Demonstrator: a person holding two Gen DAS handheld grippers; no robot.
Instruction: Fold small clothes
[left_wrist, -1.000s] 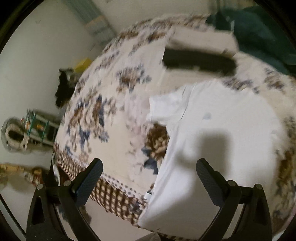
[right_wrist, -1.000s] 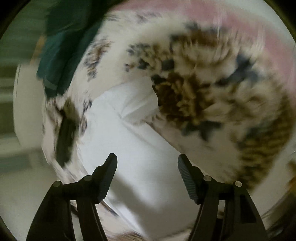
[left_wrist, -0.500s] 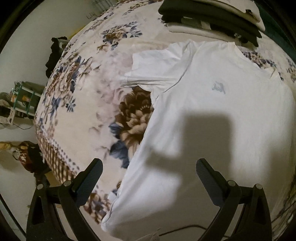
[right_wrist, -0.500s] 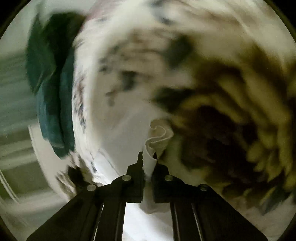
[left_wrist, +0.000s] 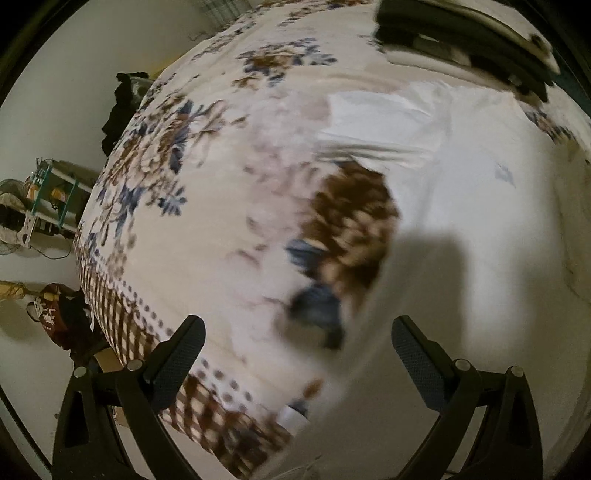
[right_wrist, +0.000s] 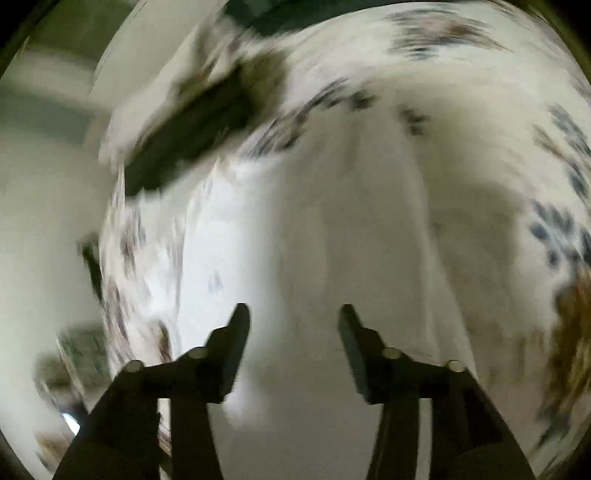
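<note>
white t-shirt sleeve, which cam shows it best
The left wrist view: the white t-shirt's sleeve lies spread on the floral bedspread, its edges readable. The right wrist view is heavily motion-blurred and shows only the shirt's white body, no clear sleeve.

Colours here: the T-shirt (left_wrist: 480, 229) is plain white with one tiny grey-blue mark on the chest, and it looks just as white in the blurry right wrist view (right_wrist: 295, 240). The bedspread (left_wrist: 221, 221) is cream with big brown and navy-blue flowers, plus a brown-and-cream checked border with rows of dots along the edge. The folded clothes stack (left_wrist: 461, 33) is black and off-white. Both grippers are matte black, left gripper (left_wrist: 297, 345) and right gripper (right_wrist: 293, 334) alike.
</note>
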